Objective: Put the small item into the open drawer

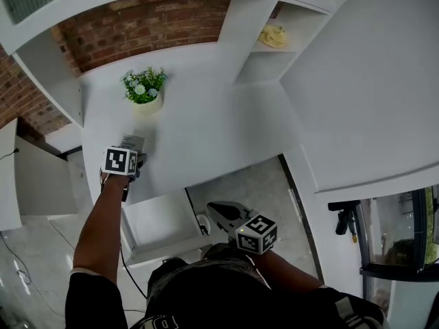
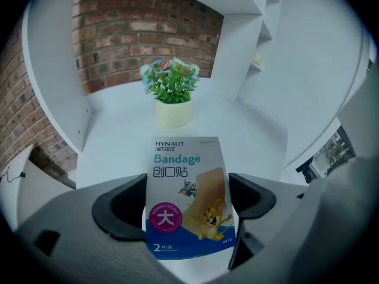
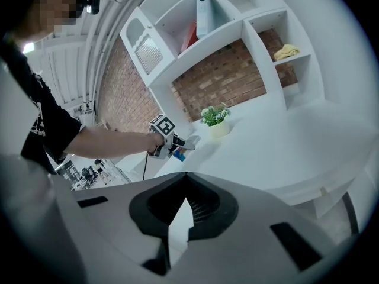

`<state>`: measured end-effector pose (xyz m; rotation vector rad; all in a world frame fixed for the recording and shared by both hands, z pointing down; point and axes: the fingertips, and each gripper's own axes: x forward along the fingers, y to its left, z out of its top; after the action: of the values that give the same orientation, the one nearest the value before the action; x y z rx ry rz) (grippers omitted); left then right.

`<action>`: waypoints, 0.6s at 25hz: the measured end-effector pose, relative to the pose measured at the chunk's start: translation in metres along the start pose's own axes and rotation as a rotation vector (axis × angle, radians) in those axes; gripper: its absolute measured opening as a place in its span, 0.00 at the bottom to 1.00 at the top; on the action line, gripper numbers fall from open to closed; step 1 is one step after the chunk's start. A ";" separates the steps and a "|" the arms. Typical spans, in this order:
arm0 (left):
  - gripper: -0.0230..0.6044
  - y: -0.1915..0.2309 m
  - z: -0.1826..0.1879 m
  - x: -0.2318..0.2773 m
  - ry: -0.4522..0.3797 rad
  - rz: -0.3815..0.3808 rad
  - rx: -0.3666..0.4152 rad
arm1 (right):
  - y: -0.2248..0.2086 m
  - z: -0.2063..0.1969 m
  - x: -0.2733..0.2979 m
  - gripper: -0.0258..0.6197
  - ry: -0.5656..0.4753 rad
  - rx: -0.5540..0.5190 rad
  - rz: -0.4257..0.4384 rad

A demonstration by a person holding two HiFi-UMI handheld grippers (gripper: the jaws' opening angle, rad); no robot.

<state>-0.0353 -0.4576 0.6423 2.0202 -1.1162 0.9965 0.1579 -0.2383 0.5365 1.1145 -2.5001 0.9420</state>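
left hand-held gripper (image 2: 188, 199) on hynaut bandage pack (image 2: 185, 176)

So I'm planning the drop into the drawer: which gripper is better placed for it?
Left. The left gripper is shut on the bandage box, close beside the open drawer. The right gripper is shut with nothing between its jaws.

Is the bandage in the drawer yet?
Not yet. The drawer is open, so that part looks done. The left gripper is shut on the bandage box, over the counter. Left to do: carry it to the drawer and let go. The right gripper is shut and empty.
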 end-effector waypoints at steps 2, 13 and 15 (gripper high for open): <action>0.70 -0.001 0.003 -0.018 -0.032 -0.005 0.009 | 0.007 0.002 -0.001 0.05 -0.012 -0.012 -0.005; 0.70 -0.021 0.006 -0.110 -0.195 -0.068 0.045 | 0.062 0.015 0.000 0.05 -0.070 -0.114 -0.003; 0.70 -0.027 0.003 -0.123 -0.220 -0.077 0.049 | 0.071 0.014 0.000 0.05 -0.073 -0.129 0.000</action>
<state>-0.0548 -0.3971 0.5337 2.2370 -1.1247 0.7848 0.1064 -0.2119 0.4930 1.1272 -2.5770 0.7410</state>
